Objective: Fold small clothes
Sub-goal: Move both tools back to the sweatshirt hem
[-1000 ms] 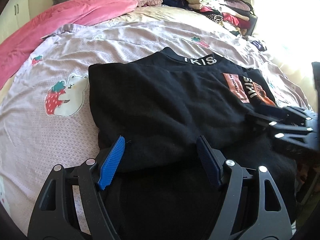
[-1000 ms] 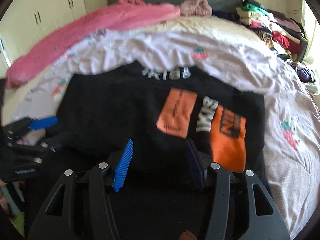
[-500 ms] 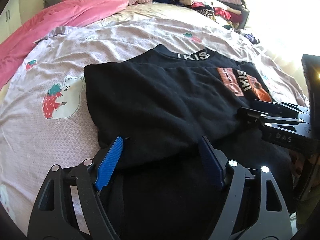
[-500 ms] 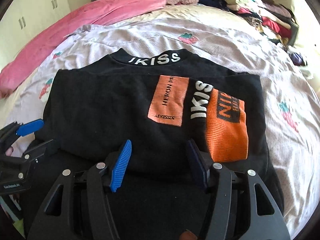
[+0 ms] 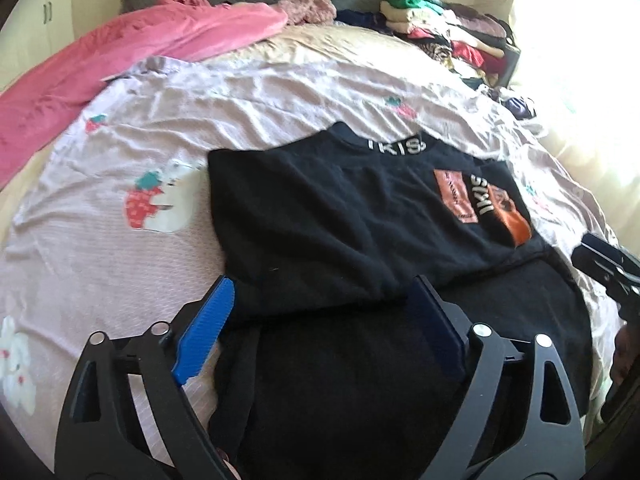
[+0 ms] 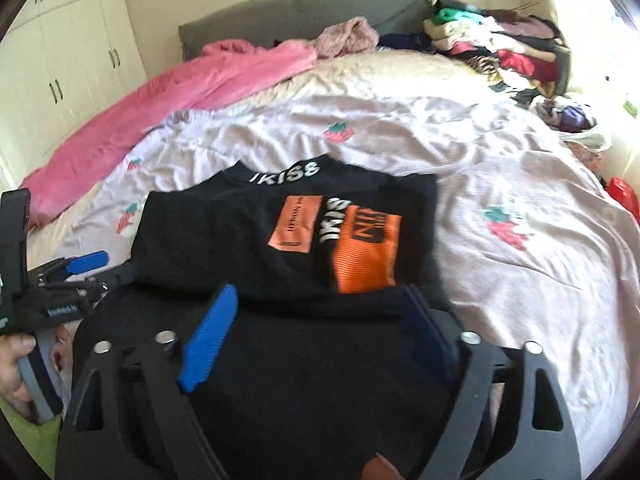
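Black shirt [image 5: 340, 216] lies flat on the bed sheet [image 5: 100, 260], folded over itself: upper layer with collar at 12 o'clock, lower layer sticking out toward the cameras at 6. White lettering on the collar, orange patch [image 6: 366, 256] on the chest.

Left gripper [image 5: 324, 300]: jaws opening, already wide. Blue pad [image 5: 204, 332] sits at the shirt's left edge over the sheet; the other pad is over the fold line. Fabric lies between and under them, but the pads aren't pinching it.

Right gripper [image 6: 320, 304]: jaws opening, wide too. Blue pad [image 6: 208, 344] and the dark one straddle the fold edge just below the orange patch. No pinch on the cloth here either. View is a bit motion-blurred.

From the right wrist view, the left gripper shows at 9 o'clock beside the shirt's left edge, with a hand [image 6: 16, 364] on its handle.

Surroundings: pink blanket [image 5: 120, 64] at 10–11 o'clock, pile of clothes [image 6: 492, 44] at 1–2 o'clock, grey headboard [image 6: 300, 12] at 12, white cupboards [image 6: 60, 60] at 10 in the right wrist view. Sheet has strawberry prints.
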`<state>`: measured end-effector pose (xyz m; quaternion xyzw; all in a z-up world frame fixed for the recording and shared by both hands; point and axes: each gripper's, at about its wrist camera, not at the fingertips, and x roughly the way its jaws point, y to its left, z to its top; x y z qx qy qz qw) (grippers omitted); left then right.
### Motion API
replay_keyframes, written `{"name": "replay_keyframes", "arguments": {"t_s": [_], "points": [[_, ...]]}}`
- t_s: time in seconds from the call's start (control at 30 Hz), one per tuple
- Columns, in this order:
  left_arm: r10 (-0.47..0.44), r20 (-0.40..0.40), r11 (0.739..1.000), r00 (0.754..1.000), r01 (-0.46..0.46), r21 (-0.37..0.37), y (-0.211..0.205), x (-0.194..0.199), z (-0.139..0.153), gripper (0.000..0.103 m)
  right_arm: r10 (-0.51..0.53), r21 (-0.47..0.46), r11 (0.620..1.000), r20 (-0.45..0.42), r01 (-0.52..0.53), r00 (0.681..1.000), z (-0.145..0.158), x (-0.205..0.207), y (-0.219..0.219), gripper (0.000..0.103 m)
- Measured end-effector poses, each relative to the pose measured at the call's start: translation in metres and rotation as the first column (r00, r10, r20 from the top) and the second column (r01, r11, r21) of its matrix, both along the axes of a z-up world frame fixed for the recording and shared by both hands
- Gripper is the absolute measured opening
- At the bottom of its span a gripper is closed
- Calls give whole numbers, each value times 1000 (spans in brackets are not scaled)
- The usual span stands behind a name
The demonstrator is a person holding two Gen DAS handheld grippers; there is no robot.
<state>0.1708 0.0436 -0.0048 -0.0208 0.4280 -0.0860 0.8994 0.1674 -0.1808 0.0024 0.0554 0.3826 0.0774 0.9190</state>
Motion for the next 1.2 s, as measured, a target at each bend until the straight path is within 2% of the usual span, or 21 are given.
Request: {"name": "replay_keyframes", "arguments": {"t_s": [0.17, 0.2, 0.23, 0.43, 0.8, 1.2], "points": [[12, 64, 999, 998, -14, 34, 1, -27, 27, 92, -43, 22, 999, 42, 42, 998, 12, -23, -16, 87], [13, 78, 999, 997, -16, 41, 1, -32, 32, 92, -44, 19, 999, 58, 43, 997, 18, -29, -19, 89], [14, 84, 999, 996, -18, 45, 1, -34, 35, 93, -43, 13, 999, 75, 43, 996, 23, -35, -21, 97], [17, 124, 1000, 992, -20, 20, 5, -58, 56, 93, -42, -1, 999, 133, 42, 990, 43, -64, -29, 97], [23, 141, 999, 990, -29, 40, 20, -99, 63, 93, -63, -29, 997, 185, 69, 981, 63, -111, -46, 97], [47, 152, 997, 987, -56, 59, 38, -137, 60, 93, -74, -49, 995, 154, 82, 985, 47, -145, -60, 97]]}}
